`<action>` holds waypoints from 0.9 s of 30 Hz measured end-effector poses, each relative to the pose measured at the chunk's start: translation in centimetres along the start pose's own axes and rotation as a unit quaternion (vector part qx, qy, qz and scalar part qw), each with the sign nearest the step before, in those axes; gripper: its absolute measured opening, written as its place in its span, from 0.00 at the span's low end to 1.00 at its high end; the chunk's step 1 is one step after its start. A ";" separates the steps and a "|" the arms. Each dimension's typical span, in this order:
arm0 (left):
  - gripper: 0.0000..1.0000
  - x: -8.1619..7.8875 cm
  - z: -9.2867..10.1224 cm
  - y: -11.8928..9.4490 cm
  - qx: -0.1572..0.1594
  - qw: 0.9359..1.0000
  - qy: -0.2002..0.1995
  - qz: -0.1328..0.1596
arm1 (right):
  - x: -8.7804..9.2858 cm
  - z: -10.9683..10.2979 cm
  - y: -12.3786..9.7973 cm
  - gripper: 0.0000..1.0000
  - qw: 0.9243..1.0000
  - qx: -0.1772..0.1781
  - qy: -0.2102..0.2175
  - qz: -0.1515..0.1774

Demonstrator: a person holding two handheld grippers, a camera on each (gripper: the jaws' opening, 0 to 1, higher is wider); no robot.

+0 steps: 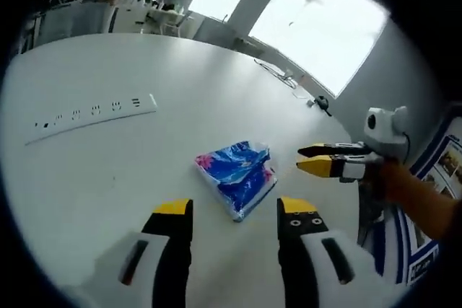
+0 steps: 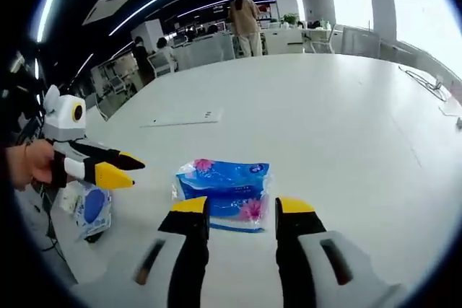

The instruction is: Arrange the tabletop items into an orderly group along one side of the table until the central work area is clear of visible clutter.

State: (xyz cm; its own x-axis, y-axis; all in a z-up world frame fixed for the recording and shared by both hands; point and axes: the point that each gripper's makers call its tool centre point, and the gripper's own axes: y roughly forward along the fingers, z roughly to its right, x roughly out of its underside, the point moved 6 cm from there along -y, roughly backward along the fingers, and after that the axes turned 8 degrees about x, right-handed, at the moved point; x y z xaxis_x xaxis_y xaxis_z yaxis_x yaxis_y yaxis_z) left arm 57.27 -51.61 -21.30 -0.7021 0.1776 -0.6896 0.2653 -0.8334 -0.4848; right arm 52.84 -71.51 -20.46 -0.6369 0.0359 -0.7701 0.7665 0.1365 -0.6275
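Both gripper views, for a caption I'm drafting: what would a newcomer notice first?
The bright blue tissue pack with pink flowers, lying alone mid-table just ahead of both grippers. The left gripper and right gripper both stand open before it, yellow-tipped. Beyond it, a long white power strip lies flat on the white table.

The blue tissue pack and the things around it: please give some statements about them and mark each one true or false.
1. The blue tissue pack lies flat on the white table. True.
2. The left gripper is shut on the pack. False: its jaws stand open, short of the pack.
3. A white power strip lies on the table beyond the pack. True.
4. The right gripper holds the power strip. False: it is open, with the pack just ahead of its jaws.
5. The pack stands upright. False: it lies flat.
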 end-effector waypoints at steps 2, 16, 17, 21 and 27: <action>0.48 -0.2 0.1 -0.8 -0.004 1.000 0.006 0.007 | -0.2 -0.7 -0.4 0.37 1.000 -0.005 0.002 0.005; 0.54 -1.3 1.2 -7.7 -0.023 0.998 0.036 0.049 | -1.4 -5.0 -3.8 0.41 0.999 -0.027 0.004 0.032; 0.54 -1.3 1.3 -8.3 -0.024 0.998 0.037 0.052 | -1.5 -5.4 -4.1 0.41 0.999 -0.029 0.004 0.035; 0.55 -1.4 1.4 -10.3 -0.031 0.997 0.041 0.063 | -1.8 -6.9 -5.0 0.42 0.998 -0.040 0.001 0.041; 0.55 -0.9 1.2 -13.5 -0.045 0.995 0.046 0.073 | -1.7 -9.4 -6.3 0.44 0.997 -0.060 -0.009 0.042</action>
State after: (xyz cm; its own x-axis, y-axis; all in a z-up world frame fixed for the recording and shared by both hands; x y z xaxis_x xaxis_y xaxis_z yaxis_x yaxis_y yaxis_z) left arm 53.58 -41.17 -13.51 -0.5893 0.1082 -0.8006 0.4219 -0.8039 -0.4192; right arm 48.29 -63.09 -14.10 -0.5686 0.0347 -0.8219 0.8010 0.2509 -0.5436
